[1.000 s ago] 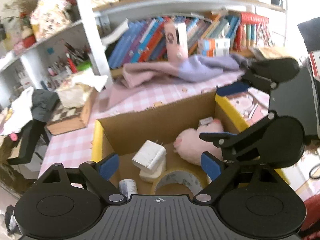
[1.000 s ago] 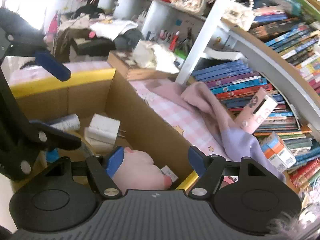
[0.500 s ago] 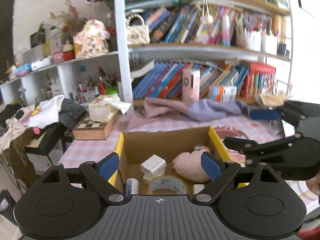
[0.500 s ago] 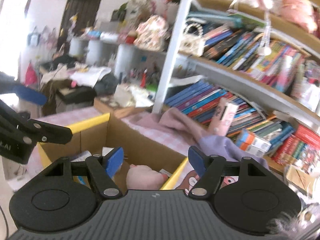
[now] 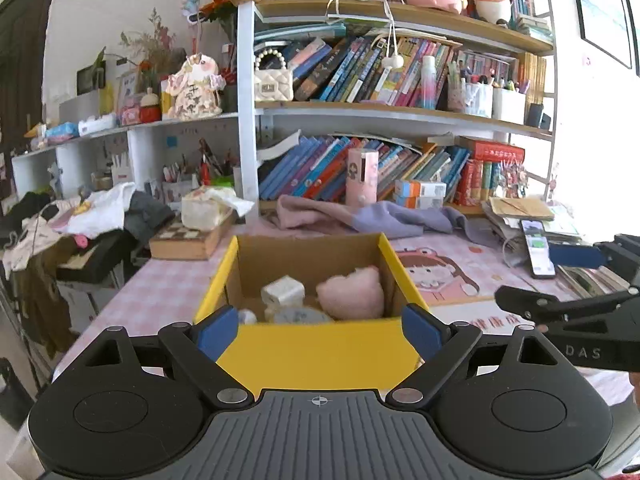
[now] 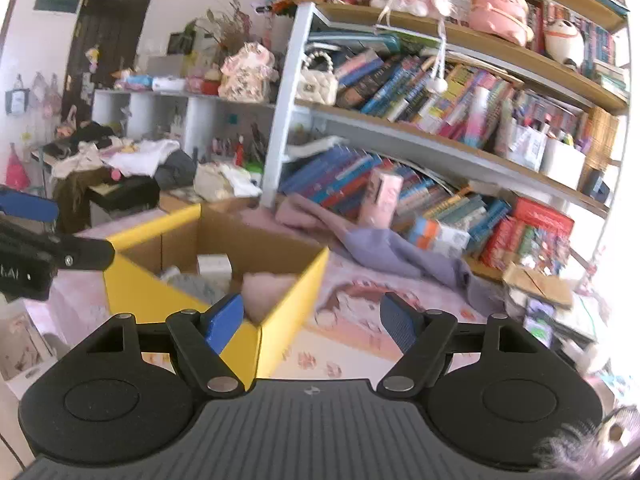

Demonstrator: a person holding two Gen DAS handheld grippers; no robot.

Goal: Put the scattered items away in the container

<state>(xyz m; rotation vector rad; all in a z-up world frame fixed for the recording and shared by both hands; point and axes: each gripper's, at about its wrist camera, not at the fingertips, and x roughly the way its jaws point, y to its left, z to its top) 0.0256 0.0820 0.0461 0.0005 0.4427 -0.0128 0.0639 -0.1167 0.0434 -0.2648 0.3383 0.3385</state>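
Several light items already sit in the cardboard box (image 5: 320, 344) at twelve o'clock: a soft pink plush (image 5: 352, 292) and a stiff white charger (image 5: 282, 290), best pinched across its flat sides. My left gripper (image 5: 320, 330) gapes empty; my right gripper (image 6: 310, 322) is opening, empty.

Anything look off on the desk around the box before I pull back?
One thing: a pink and lilac cloth lies crumpled on the desk behind the yellow-rimmed cardboard box, against the leaning books, not in the box. A phone rests on loose papers to the right. Nothing looks spilled or broken.
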